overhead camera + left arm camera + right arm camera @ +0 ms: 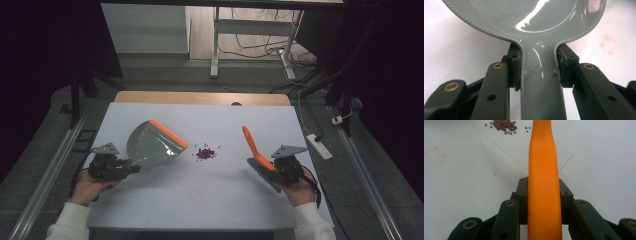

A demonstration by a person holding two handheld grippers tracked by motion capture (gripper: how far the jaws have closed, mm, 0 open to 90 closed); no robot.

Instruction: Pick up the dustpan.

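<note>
A grey dustpan (pixel 150 145) with an orange lip rests on the white table top (pixel 200 200) at the left, its mouth toward a small pile of red beans (pixel 205 153). My left gripper (pixel 131 168) is shut on the dustpan's handle (pixel 539 85), with a pad (pixel 514 72) pressed to each side. At the right, my right gripper (pixel 274 169) is shut on the orange handle of a brush (pixel 251 142), dark bristles (pixel 264 176) low beside it. In the right gripper view the brush handle (pixel 544 170) runs up between the jaws toward the beans (pixel 504 125).
The table's wooden far edge (pixel 200 97) lies beyond the white top. A power strip (pixel 319 146) lies on the floor at the right, and desk legs and cables stand behind. Faint red marks (pixel 607 43) stain the table top.
</note>
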